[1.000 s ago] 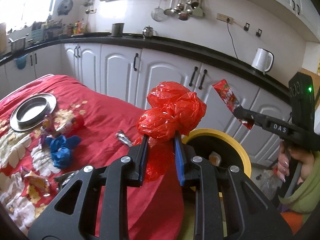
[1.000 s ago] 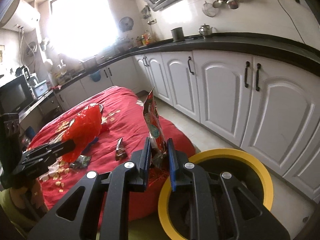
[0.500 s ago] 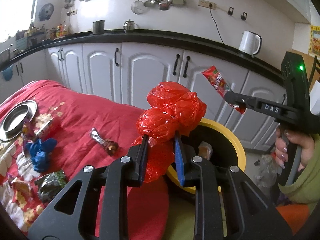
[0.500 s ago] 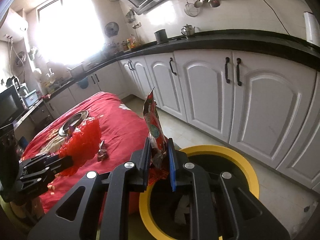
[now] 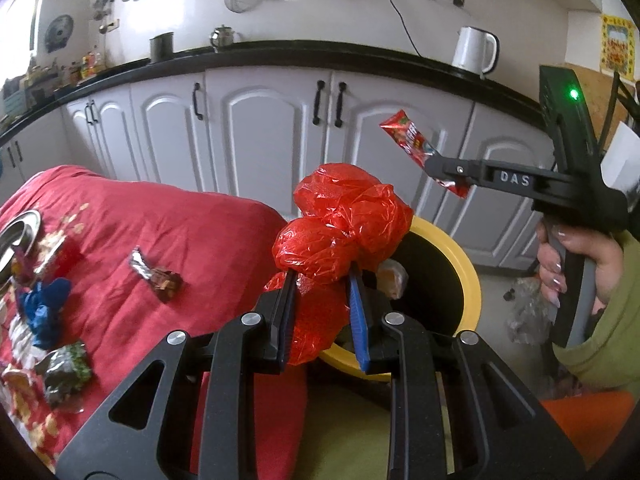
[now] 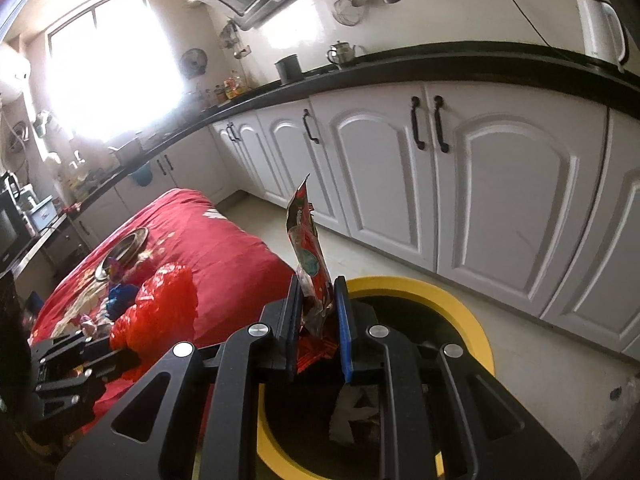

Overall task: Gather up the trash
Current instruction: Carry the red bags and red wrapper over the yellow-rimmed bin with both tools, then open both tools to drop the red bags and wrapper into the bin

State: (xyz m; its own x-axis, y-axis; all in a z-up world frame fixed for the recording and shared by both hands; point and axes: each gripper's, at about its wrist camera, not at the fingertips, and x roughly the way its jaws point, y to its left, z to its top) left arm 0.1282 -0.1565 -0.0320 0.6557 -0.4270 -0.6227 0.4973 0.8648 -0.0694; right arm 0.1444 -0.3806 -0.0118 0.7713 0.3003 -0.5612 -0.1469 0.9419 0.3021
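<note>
Both your hands swung toward the yellow-rimmed bin (image 5: 468,276). Your left gripper (image 5: 322,280) clenched a crinkled red plastic bag (image 5: 344,224) at its near rim; your right gripper (image 6: 318,300) pinched a red snack wrapper (image 6: 306,248) (upright) above the open mouth.

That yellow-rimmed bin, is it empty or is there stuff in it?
Not empty. The yellow-rimmed bin has crumpled pale trash lying inside, below the rim.

We count two tongs, left (image 5: 320,304) and right (image 5: 434,168), one yellow-rimmed bin (image 5: 460,276) beyond them, one kettle (image 5: 476,50), one steel plate (image 5: 22,226).
</note>
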